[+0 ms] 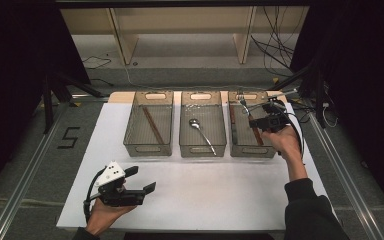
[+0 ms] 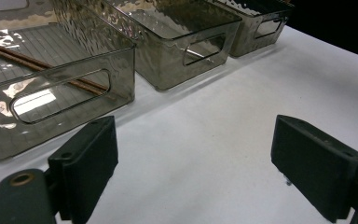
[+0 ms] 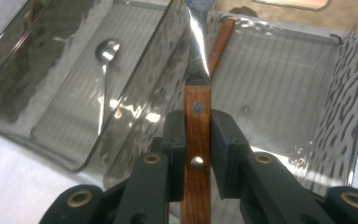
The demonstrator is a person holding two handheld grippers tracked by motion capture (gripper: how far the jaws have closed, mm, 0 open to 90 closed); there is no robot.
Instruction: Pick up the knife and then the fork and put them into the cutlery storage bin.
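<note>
My right gripper (image 1: 256, 124) hovers over the right bin (image 1: 252, 151), shut on the wooden handle of a fork (image 1: 244, 106). In the right gripper view the jaws (image 3: 198, 126) clamp the riveted brown handle (image 3: 197, 100), and the metal shaft runs up and away over the bin. Another wooden-handled utensil (image 3: 222, 37) lies inside that bin. A spoon (image 1: 202, 132) rests in the middle bin (image 1: 202, 149). My left gripper (image 1: 142, 180) is held low at the table's near left, open, with nothing between its jaws (image 2: 191, 163).
Three translucent grey bins stand in a row across the white table (image 1: 205, 195). The left bin (image 1: 147, 149) holds brown chopsticks (image 1: 152, 125), seen close in the left gripper view (image 2: 42, 65). Cables and wooden shelf legs lie beyond the table.
</note>
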